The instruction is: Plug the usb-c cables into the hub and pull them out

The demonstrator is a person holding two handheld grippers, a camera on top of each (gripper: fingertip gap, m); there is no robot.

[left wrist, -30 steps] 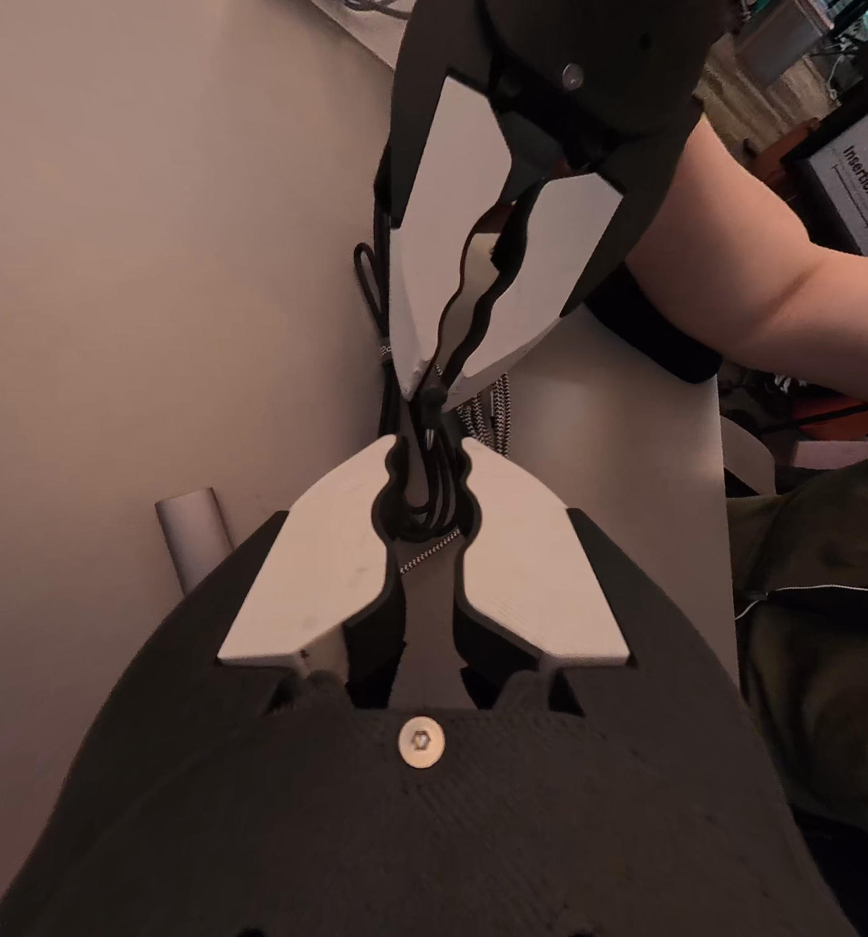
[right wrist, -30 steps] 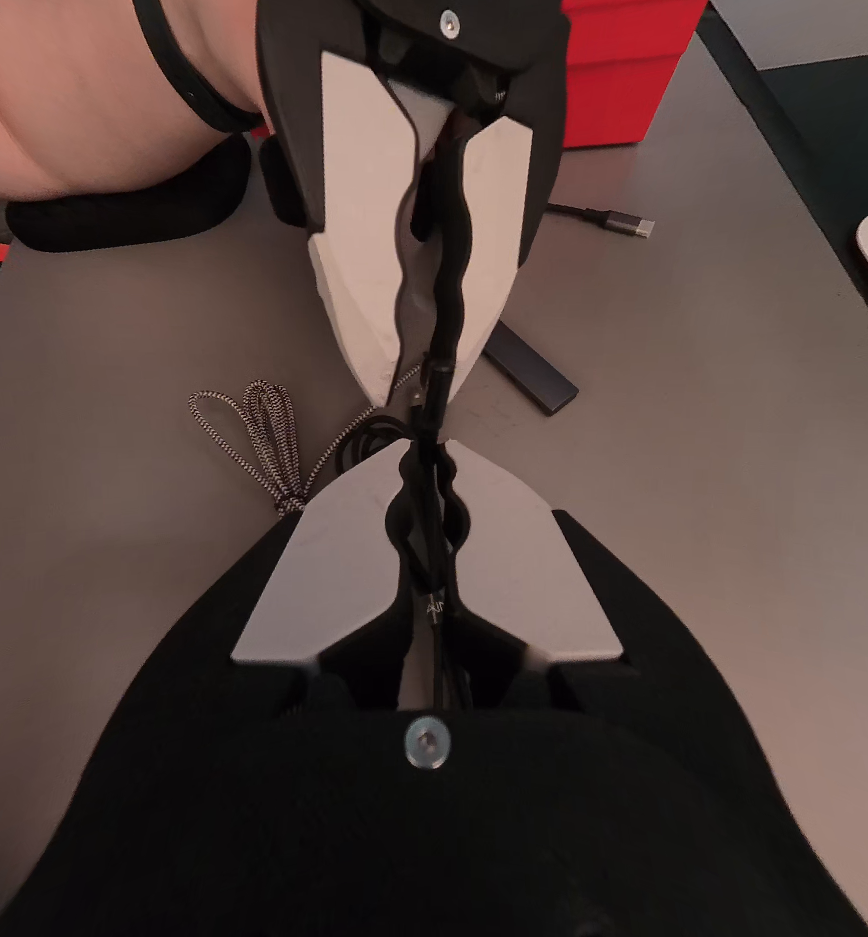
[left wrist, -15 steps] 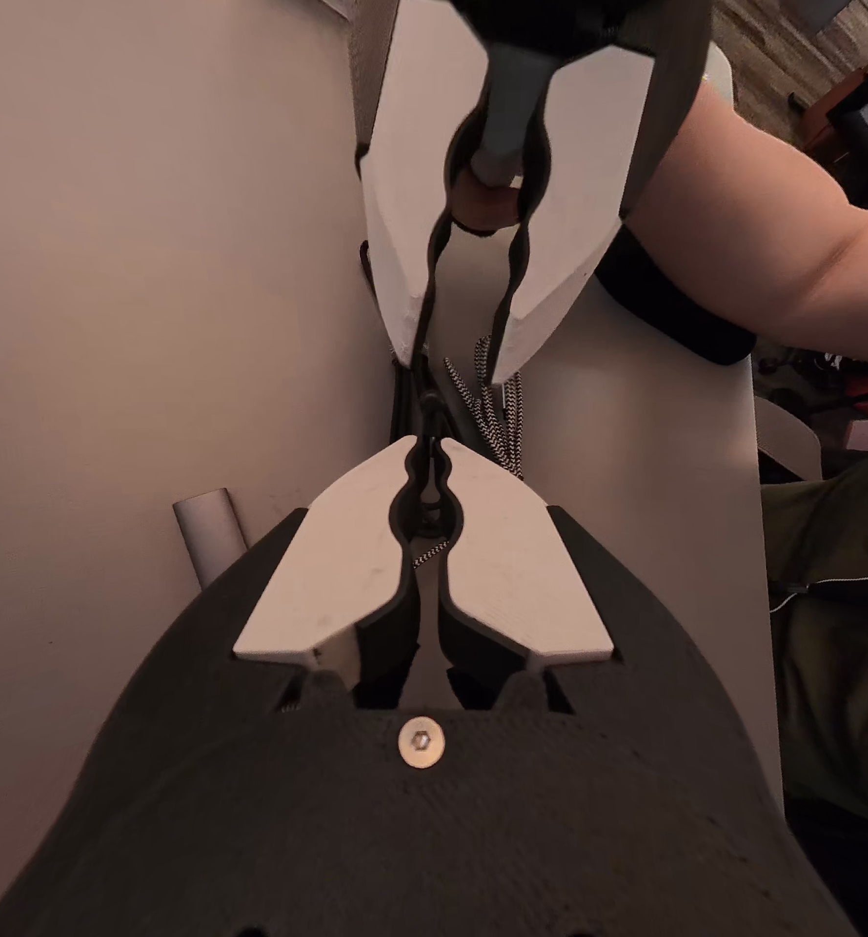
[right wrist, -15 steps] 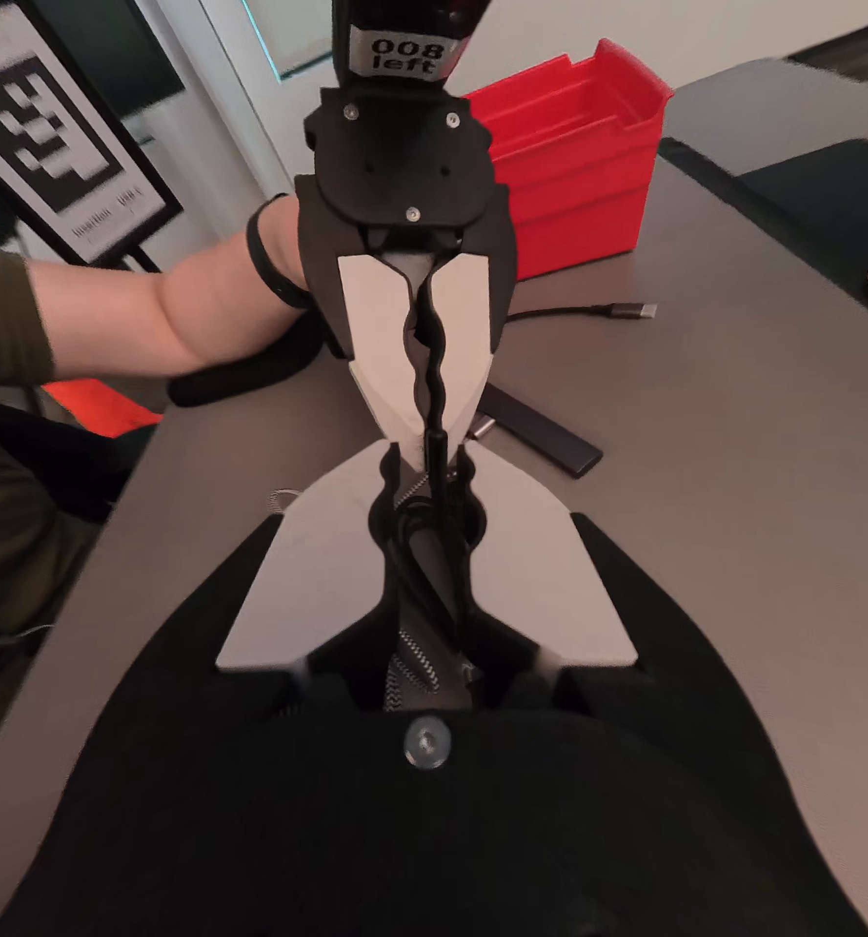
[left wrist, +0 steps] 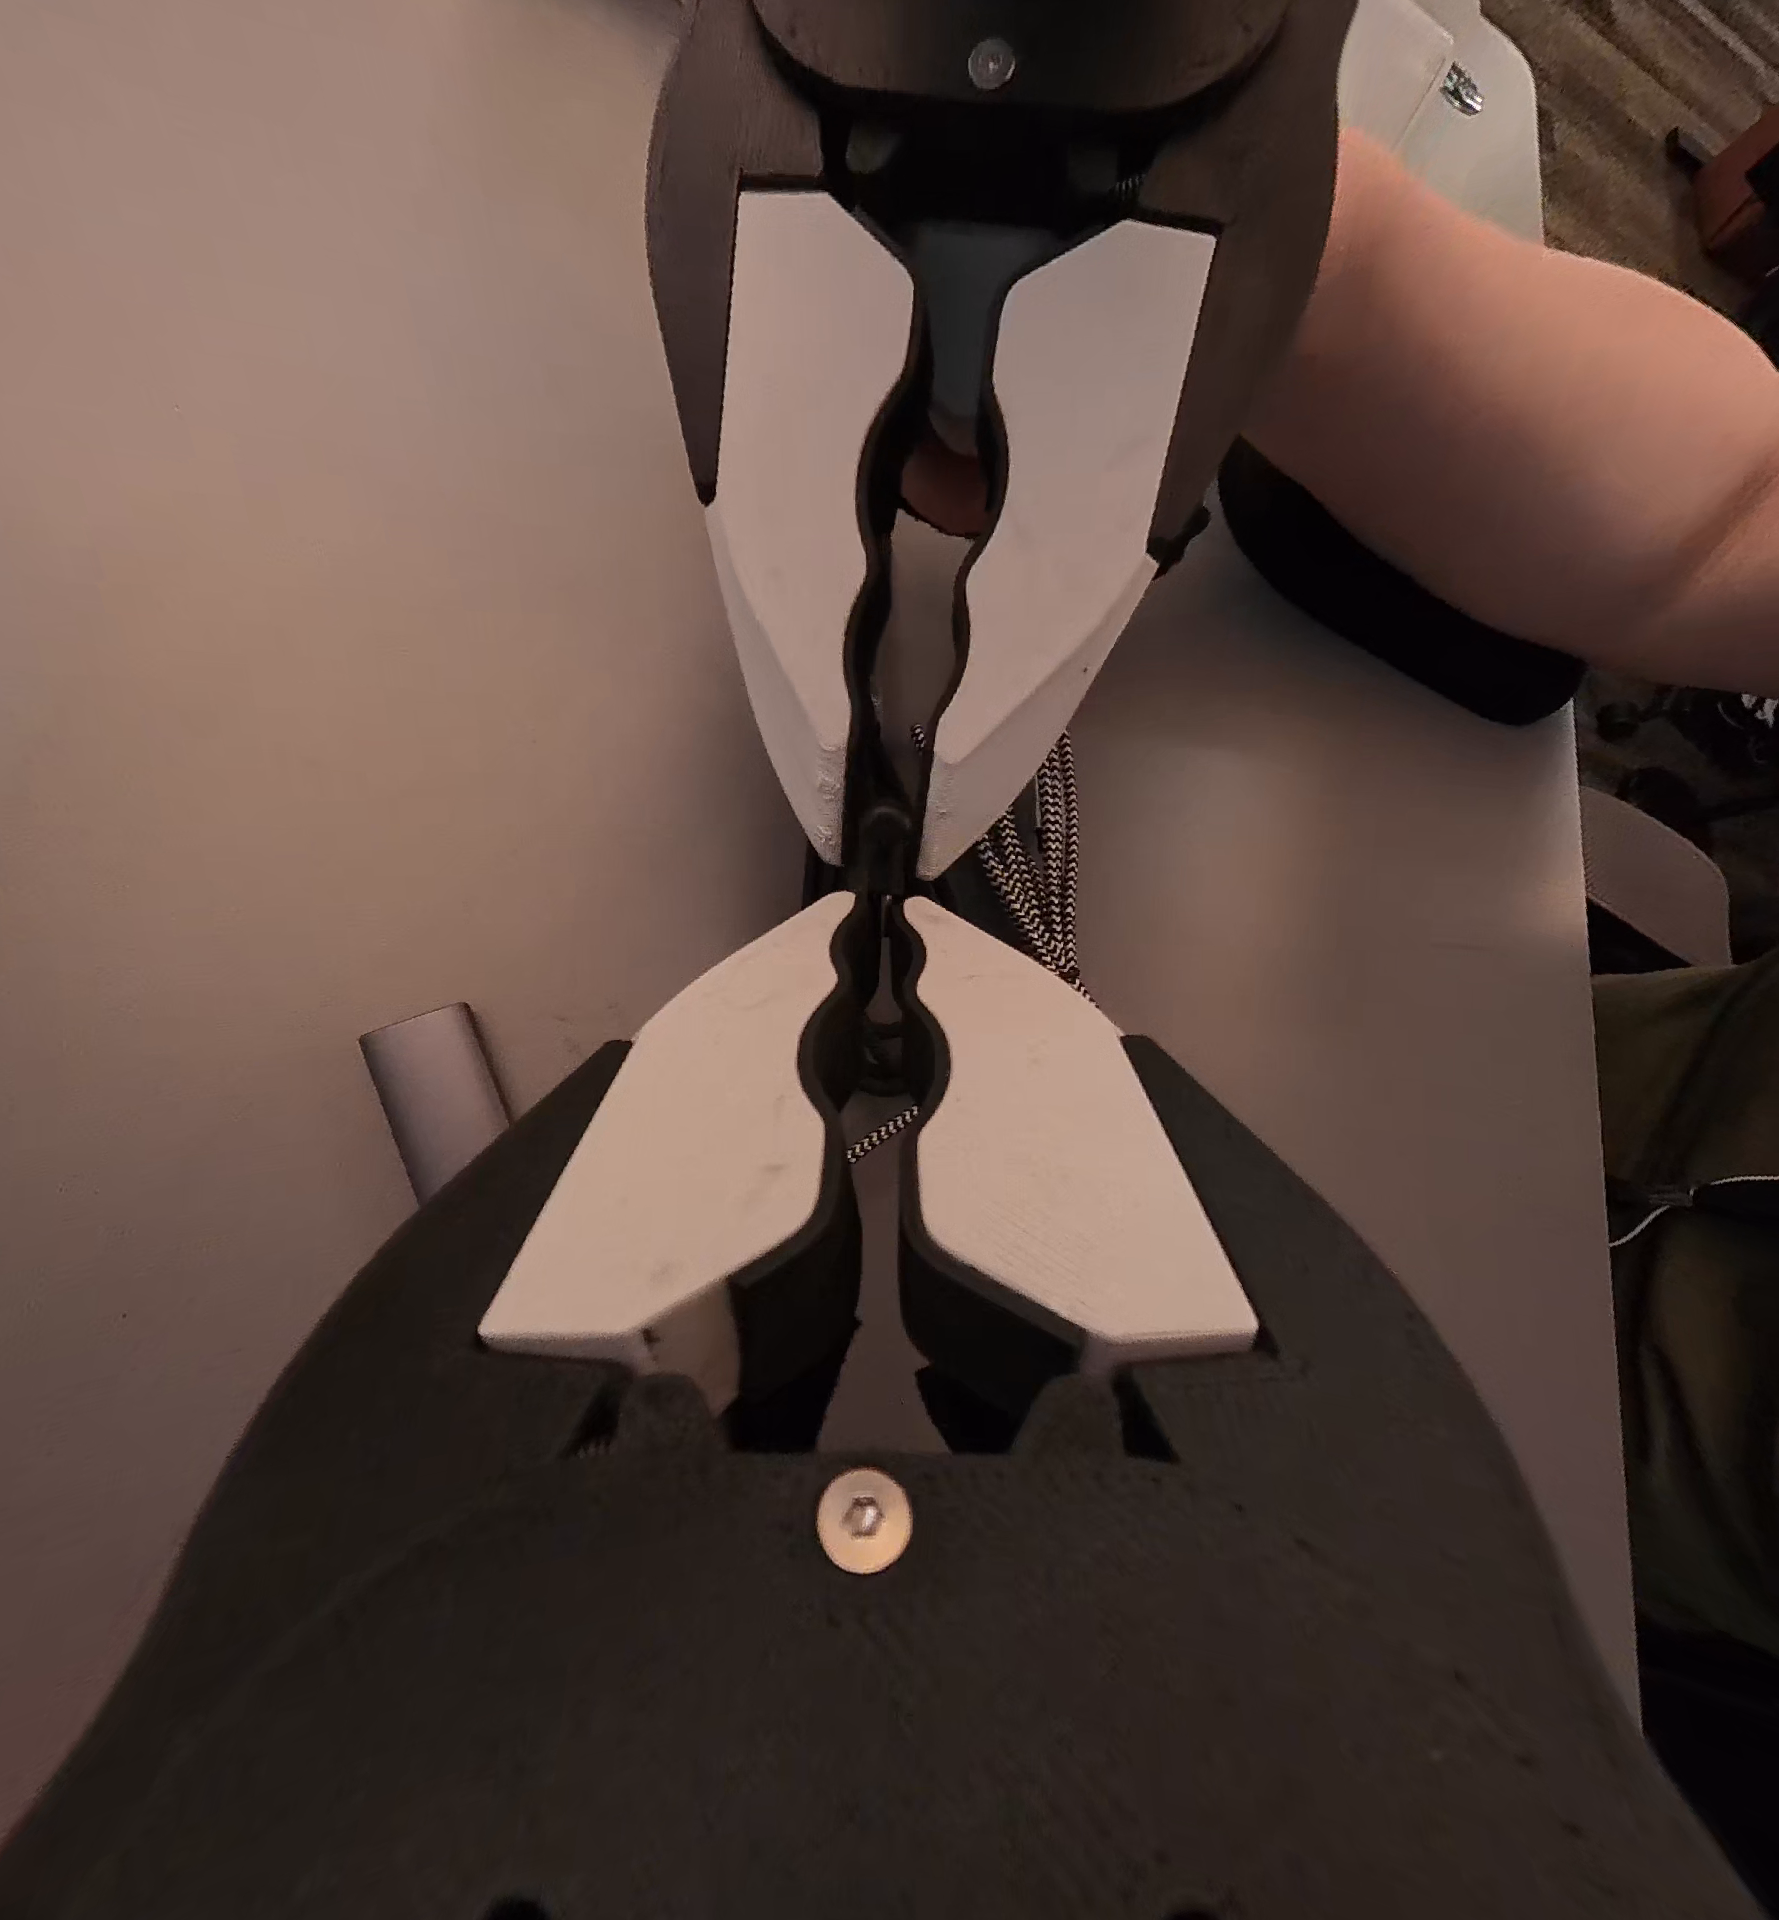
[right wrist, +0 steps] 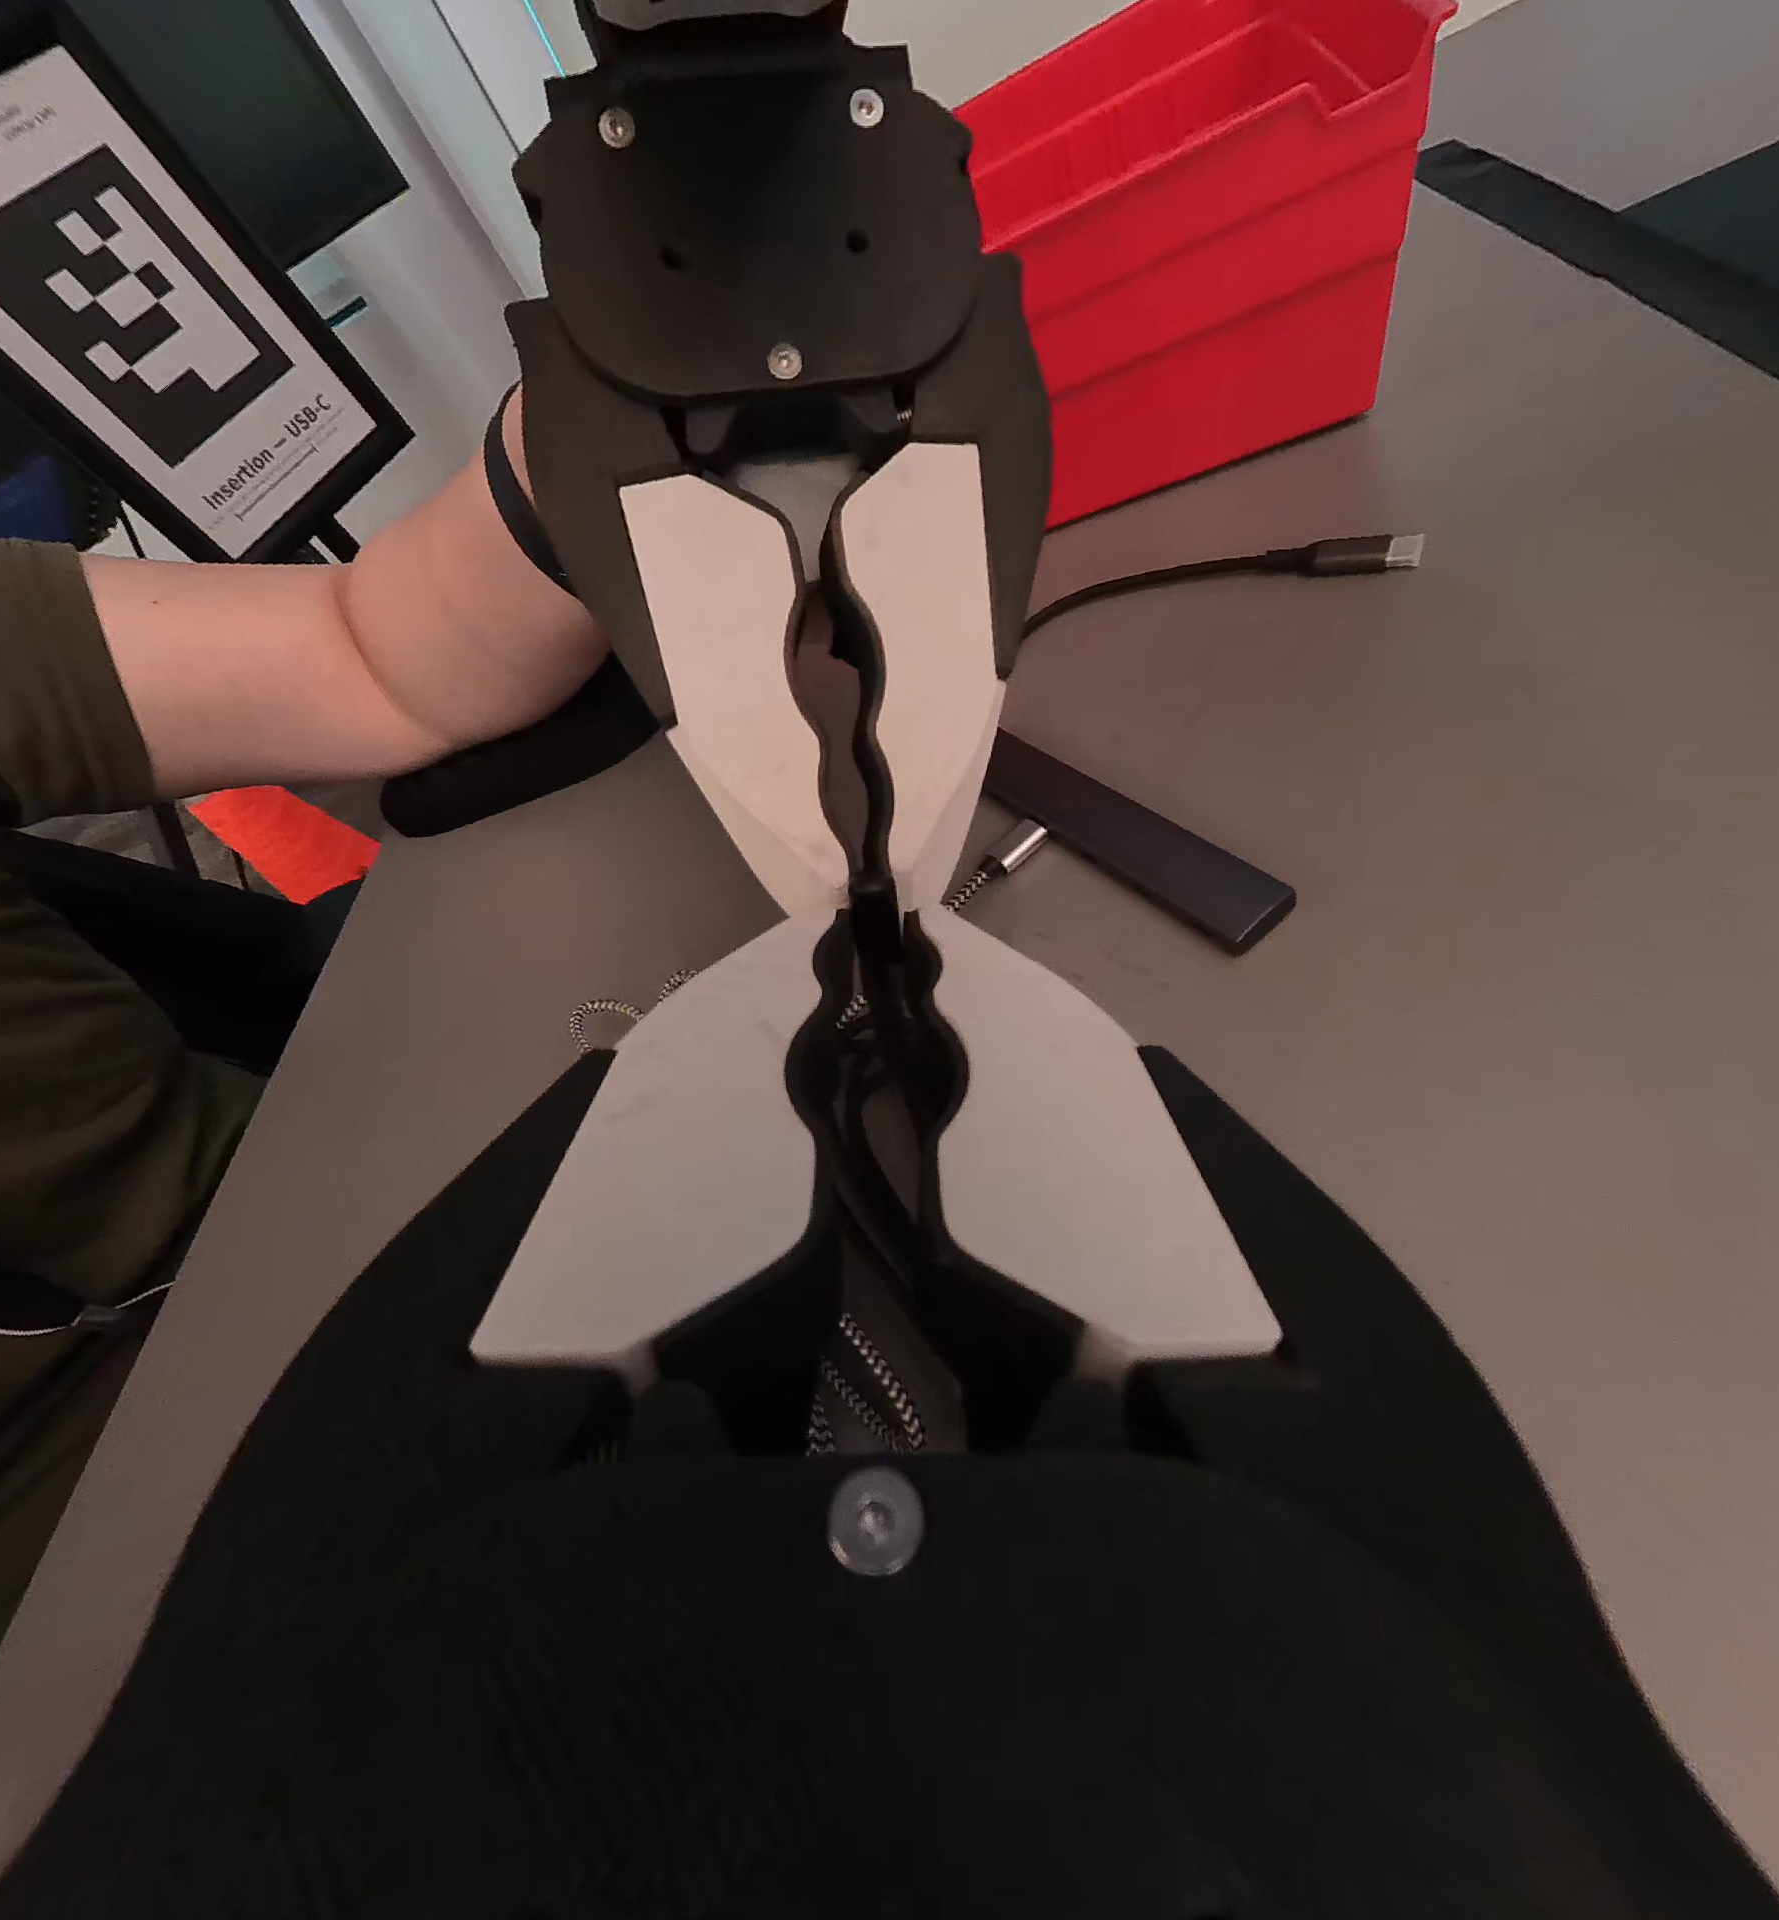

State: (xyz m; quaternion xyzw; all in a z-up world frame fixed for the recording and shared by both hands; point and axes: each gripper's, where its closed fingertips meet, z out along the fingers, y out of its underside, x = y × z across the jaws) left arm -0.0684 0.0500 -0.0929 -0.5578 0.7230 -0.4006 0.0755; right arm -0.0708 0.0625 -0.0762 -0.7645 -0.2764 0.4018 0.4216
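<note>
Step in hand: a hand-over of the black usb-c cable [right wrist: 869,904] between the two grippers, held above the table, judging from how both sets of tips meet on the same plug end.
Left gripper [left wrist: 880,909]: fingers pressed together on the cable's black plug, which sticks out just past the tips.
Right gripper [right wrist: 874,920]: fingers close together around the same cable, though in the left wrist view its tips stand a little apart, so I cannot tell whether it truly pinches.
Hub [right wrist: 1139,852]: a dark flat bar lying on the grey table [right wrist: 1487,935], beyond the grippers and untouched; no cable is seated in it yet.
Other cables: a braided black-and-white cable [right wrist: 1010,847] ends in a silver plug just beside the hub's near end; another dark cable [right wrist: 1352,556] lies near the red bin [right wrist: 1228,260].
Doing it well: keep one grip firm on the plug body until the other is secure, then release; hold near the connector, not the cord, so the tip stays stiff.
Alignment: turn the plug flat and level with the hub's port before pushing, and brace the hub so it does not slide.
Risk: slack loops hanging between the fingers may snag the braided cable.
</note>
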